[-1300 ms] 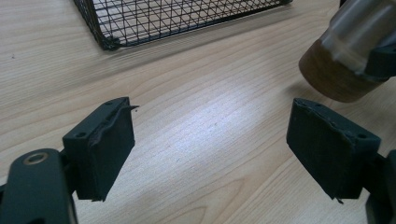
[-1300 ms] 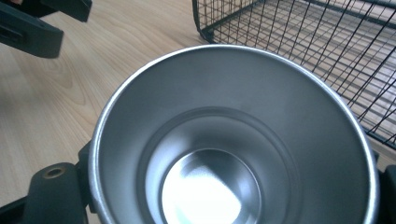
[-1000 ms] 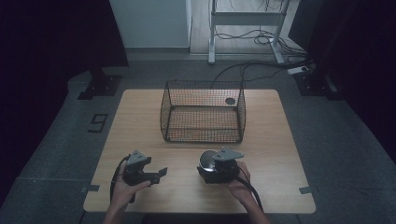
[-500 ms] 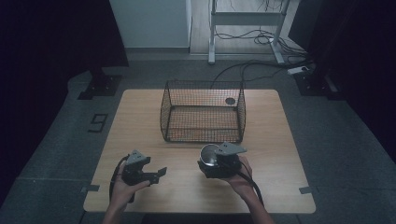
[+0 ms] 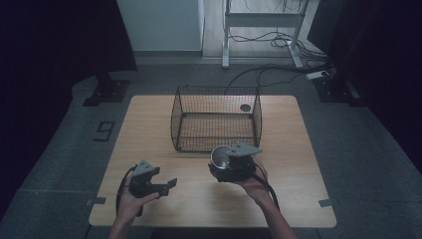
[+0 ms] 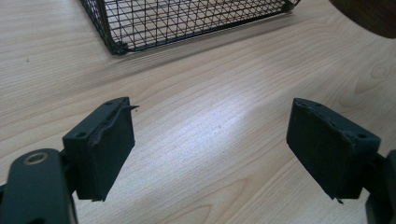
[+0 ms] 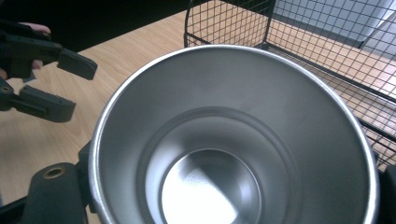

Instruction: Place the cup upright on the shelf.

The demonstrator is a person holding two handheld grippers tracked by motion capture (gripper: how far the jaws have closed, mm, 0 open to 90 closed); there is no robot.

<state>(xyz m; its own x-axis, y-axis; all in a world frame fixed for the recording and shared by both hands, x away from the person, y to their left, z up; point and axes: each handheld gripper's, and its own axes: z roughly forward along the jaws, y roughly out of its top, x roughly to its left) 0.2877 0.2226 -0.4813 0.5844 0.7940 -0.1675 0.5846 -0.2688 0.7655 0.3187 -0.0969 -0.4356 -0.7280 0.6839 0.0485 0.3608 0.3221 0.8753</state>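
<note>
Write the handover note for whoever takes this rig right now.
Right gripper: shut on the steel cup, held above the table just short of the wire basket.
Left gripper: open, holding nothing, low over the table at front left.
Done: cup picked up.
Left, probably: set the cup in the basket, which has no cup in it yet.

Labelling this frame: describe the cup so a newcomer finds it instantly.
Start at the black wire basket in the middle of the wooden table. Just in front of its near right corner, the right gripper holds the cup. It is the one shiny metal thing here, open-topped and empty.
</note>
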